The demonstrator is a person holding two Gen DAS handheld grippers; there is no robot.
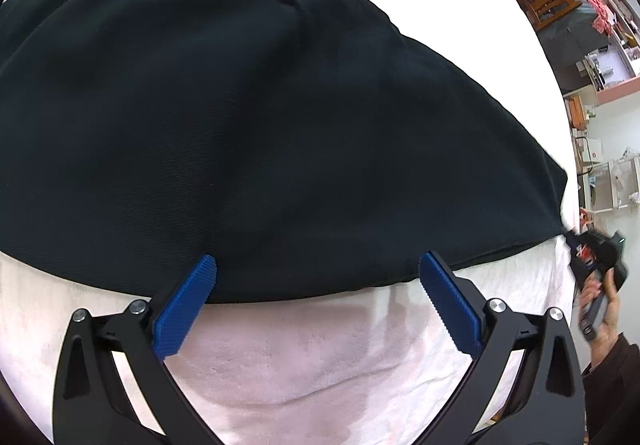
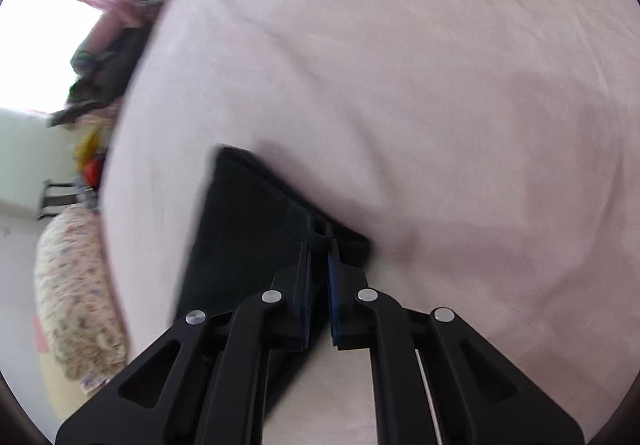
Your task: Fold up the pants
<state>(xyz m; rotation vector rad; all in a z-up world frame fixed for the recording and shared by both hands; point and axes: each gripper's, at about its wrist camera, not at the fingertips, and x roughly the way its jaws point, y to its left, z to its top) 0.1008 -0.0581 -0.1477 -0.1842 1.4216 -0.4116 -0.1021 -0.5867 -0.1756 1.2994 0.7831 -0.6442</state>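
Pale pink bedcover (image 1: 304, 357), cluttered room beyond, is serving as the folding surface. Item: black pants (image 1: 248, 117), lying spread across the cover in a broad, rumpled mass; no tidy fold is showing, so most of the folding appears outstanding. Left gripper (image 1: 318, 269): jaws standing wide, tips hovering at the near hem, grasping nothing. Right gripper (image 2: 320, 245): jaws nearly together, pinching a corner of the pants, blurred. Judgement: early stage.
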